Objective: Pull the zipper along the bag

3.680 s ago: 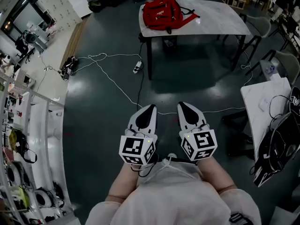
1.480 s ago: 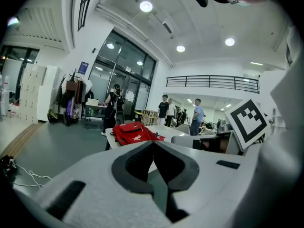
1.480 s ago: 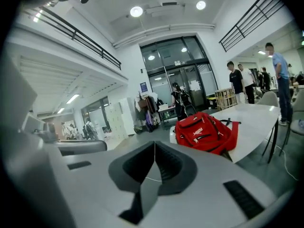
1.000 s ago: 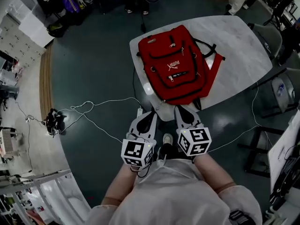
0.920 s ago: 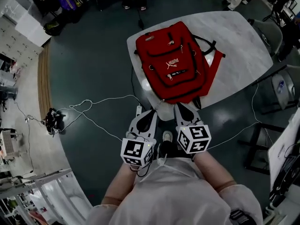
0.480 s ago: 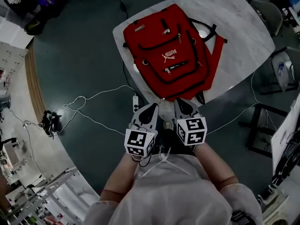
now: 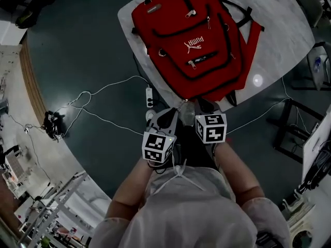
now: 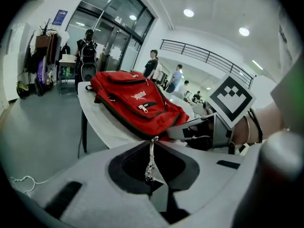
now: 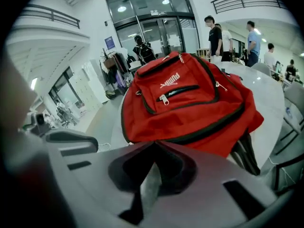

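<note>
The red backpack (image 7: 191, 40) lies flat on the white table (image 7: 282, 19), front side up. Its bottom end is at the table edge nearest to the person, w/ black straps (image 7: 231, 94) at that end. Both tools are just in front of this edge, not touching the bag.

The left gripper (image 7: 168, 117) has its jaws together. In the left gripper view a thin metal chain piece (image 8: 150, 161) hangs where the tips meet, & I cannot tell if it is pinched or belongs to the tool. The right gripper (image 7: 202, 106) also has its jaws together, w/ nothing between.

Possible problems, in my judgement:
- If the jaws are not opened before reaching, they will only push a pull tab away.
- There are several zippers, e.g. the front pocket pull (image 7: 192, 63) & a top pull (image 7: 190, 13). The task does not say which, so a wrong one can be taken.
- The pulls are small & metal, so a shallow grip may slip off.
- The bag is loose near the edge. Pulling w/o the other gripper holding the fabric can drag it, maybe off the table.
- The chain piece may catch on the straps.
</note>
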